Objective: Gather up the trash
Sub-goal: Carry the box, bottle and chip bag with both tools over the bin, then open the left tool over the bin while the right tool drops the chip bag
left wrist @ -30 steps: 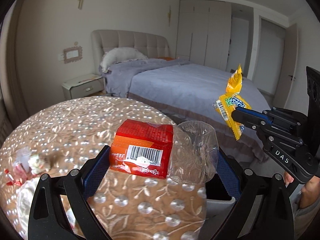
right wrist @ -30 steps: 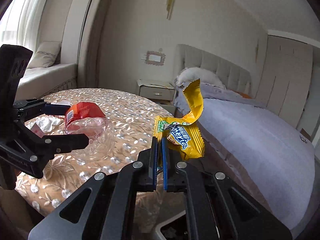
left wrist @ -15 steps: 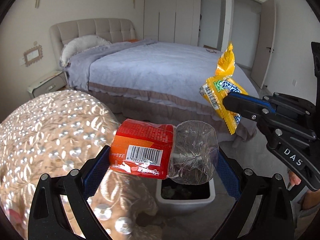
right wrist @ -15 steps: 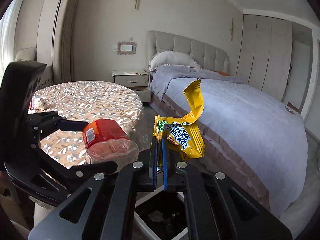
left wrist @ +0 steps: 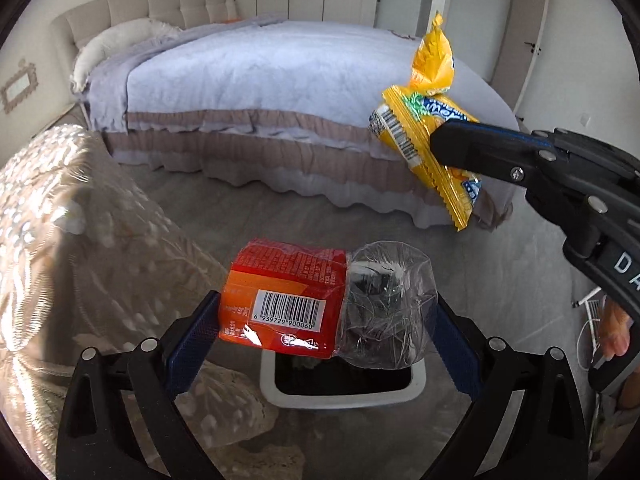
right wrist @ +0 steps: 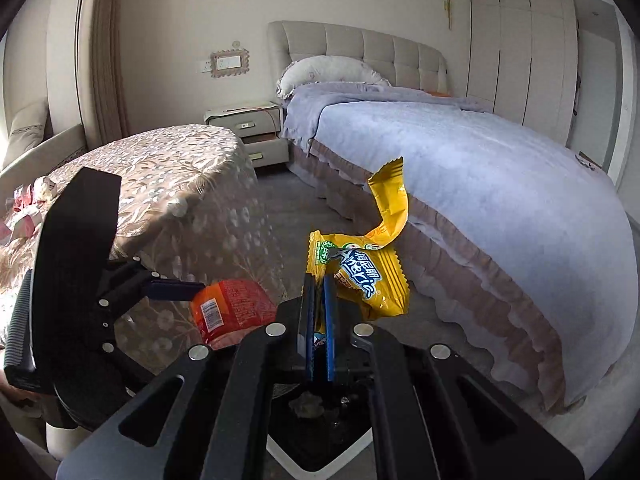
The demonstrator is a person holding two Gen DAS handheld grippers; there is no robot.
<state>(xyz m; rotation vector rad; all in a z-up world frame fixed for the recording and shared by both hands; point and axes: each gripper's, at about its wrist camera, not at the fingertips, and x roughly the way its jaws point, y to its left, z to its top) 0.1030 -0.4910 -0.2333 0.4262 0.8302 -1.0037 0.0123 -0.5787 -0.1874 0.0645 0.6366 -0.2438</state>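
A crushed clear plastic bottle (left wrist: pixel 332 304) with a red-orange label lies crosswise in my left gripper (left wrist: pixel 326 312), whose blue pads press on both its ends. It hangs over a white bin (left wrist: pixel 340 396) with a dark inside on the floor. My right gripper (right wrist: pixel 319 280) is shut on a yellow snack wrapper (right wrist: pixel 360 272), which also shows at the upper right of the left wrist view as the wrapper (left wrist: pixel 428 120). Below the right gripper the bin (right wrist: pixel 320 452) holds some crumpled scraps. The bottle (right wrist: pixel 232 308) shows left of the wrapper.
A round table with a shiny floral cloth (right wrist: pixel 172 184) stands left of the bin, with pink and white scraps (right wrist: pixel 24 208) on its far side. A bed with a grey-blue cover (right wrist: pixel 460 160) fills the right. A nightstand (right wrist: pixel 248 128) stands by the headboard.
Both grippers moved off the table's edge and down toward the floor bin, each still gripping its item. The bin now sits right under both of them.
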